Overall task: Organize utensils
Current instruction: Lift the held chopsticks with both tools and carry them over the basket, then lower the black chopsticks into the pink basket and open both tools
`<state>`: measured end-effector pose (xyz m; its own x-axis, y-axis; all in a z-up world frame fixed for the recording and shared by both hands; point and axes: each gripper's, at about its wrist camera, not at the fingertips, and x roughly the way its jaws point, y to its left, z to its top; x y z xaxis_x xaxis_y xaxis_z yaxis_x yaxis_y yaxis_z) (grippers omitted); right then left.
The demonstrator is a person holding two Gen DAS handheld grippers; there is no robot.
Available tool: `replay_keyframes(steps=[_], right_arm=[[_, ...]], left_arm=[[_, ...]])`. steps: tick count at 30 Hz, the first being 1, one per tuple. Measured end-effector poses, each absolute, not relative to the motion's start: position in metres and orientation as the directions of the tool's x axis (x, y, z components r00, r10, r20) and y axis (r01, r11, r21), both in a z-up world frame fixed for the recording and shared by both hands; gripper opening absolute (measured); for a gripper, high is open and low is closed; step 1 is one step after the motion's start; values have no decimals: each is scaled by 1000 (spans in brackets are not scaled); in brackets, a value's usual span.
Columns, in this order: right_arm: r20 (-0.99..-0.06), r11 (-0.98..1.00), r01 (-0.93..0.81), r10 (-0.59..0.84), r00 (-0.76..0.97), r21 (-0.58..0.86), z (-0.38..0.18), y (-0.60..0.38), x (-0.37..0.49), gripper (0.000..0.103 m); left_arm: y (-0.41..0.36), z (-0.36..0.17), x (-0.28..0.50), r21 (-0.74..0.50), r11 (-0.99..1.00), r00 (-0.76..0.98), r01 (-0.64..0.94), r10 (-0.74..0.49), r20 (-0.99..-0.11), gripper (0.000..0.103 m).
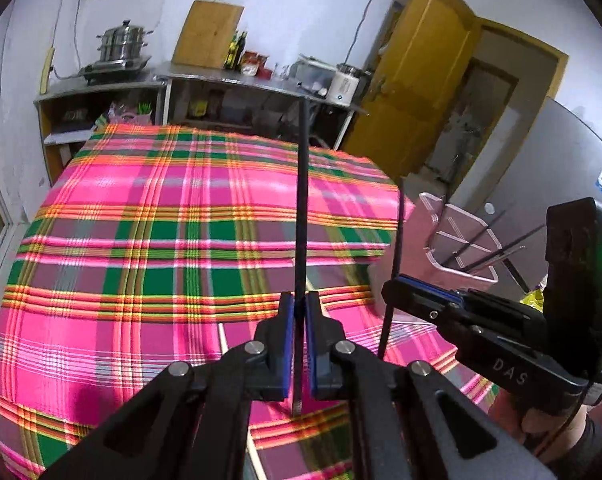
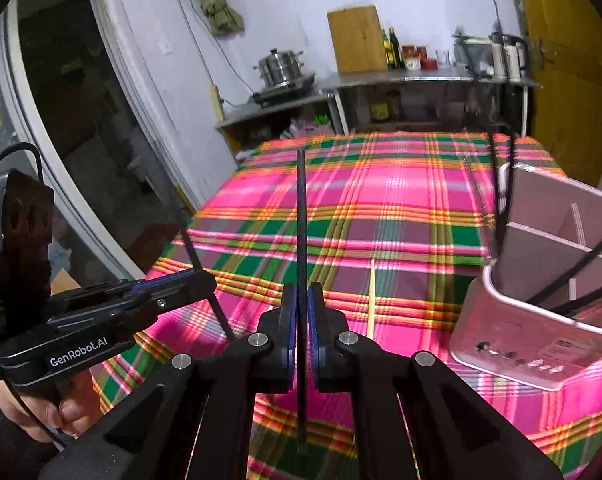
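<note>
Black left gripper [image 1: 299,308] and right gripper [image 2: 301,300], blue-padded fingers [image 1: 287,316], silver screws.

Two tools, the left tool [image 1: 299,312] and the right tool [image 2: 302,300], each pinch one black chopstick [image 1: 302,200] [image 2: 302,220]. One pale chopstick [image 2: 370,300] lies on the plaid tabletop [image 2: 401,200]. One pink holder [image 2: 541,320] stands there, with a few dark sticks inside, too blurred to count.
</note>
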<state>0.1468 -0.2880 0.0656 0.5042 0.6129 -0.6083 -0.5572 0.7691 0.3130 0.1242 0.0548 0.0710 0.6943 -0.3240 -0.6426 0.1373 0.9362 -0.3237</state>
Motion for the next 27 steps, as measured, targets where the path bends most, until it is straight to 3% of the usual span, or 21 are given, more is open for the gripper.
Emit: replay_keyframes(steps=[15,27], right_arm=[[-514,796,-511,602,611,324,109,-344,116,5],[-459,862,-422,507,730,281,142,-392,125,5]], left_arm=[[9,128,111,-320,909,702,268,-411,-582,6],[-31,162,137,-321,874,685,364,-485,-544,6]])
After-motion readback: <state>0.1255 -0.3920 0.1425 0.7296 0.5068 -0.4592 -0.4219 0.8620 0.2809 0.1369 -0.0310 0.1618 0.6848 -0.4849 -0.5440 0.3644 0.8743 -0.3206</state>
